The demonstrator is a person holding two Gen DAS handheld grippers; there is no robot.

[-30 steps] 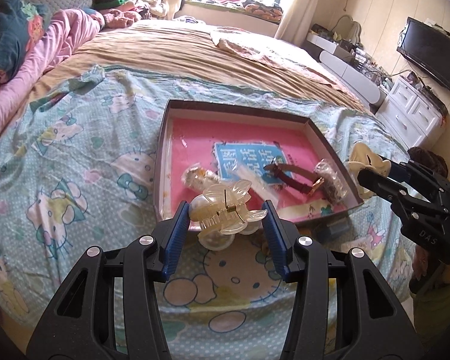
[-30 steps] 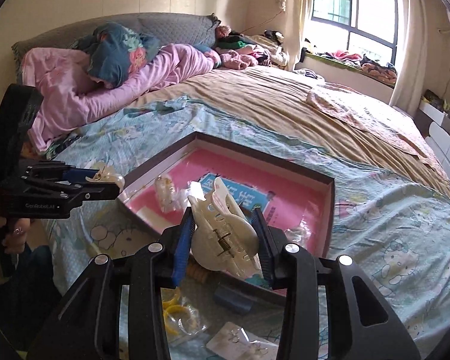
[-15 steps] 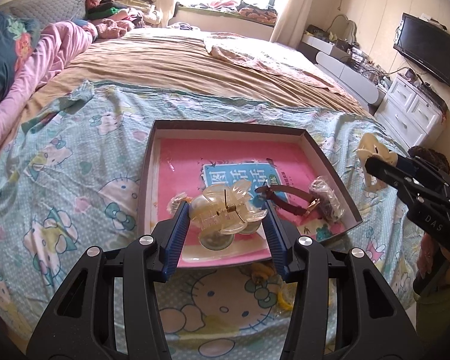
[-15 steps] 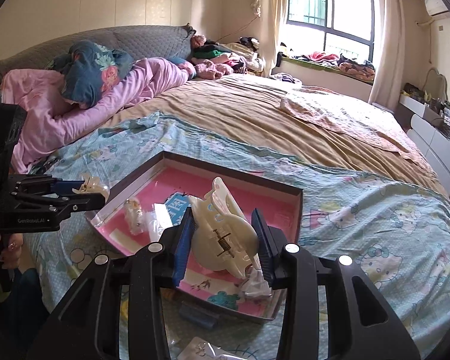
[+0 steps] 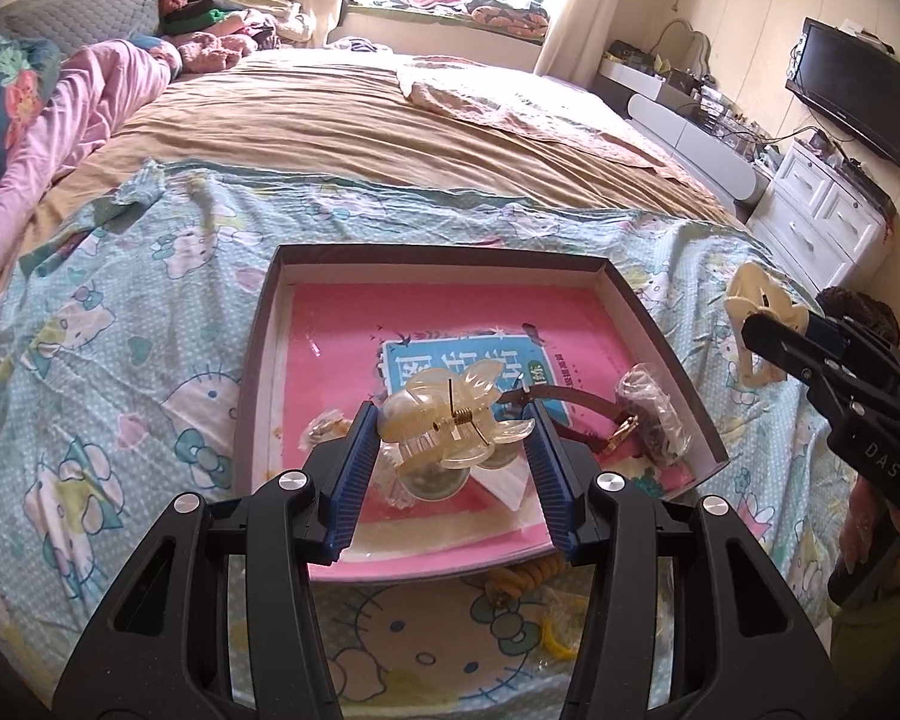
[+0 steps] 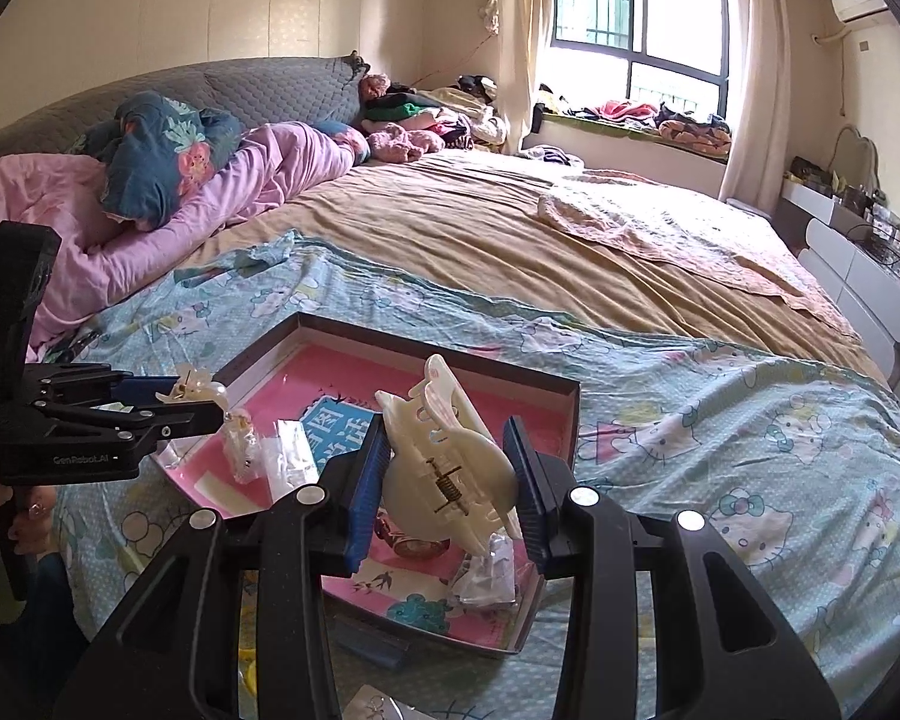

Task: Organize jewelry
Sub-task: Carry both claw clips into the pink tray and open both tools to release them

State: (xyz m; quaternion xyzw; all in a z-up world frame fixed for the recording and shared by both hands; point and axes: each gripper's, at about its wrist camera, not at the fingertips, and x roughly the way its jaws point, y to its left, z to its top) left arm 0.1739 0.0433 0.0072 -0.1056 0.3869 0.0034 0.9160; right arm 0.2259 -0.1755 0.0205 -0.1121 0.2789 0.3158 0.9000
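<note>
- Left wrist view: left gripper [image 5: 451, 427] pinching a translucent, pearly hair claw [image 5: 450, 420] with a little metal spring, hovering over the near end of the shallow dark-walled box [image 5: 258, 354] with glossy pink lining.
- Right wrist view: right gripper [image 6: 447, 468] clamped on a smooth cream plastic clip [image 6: 444, 468], tilted, above the box's near corner.

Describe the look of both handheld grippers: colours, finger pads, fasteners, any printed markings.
Both are matte black plastic frames with cut-out openings, silver round screw heads and ribbed blue finger pads. The left gripper reads "GenRobot.AI" on its side in the right wrist view. The right gripper shows "DAS" lettering in the left wrist view. No cables visible.
</note>
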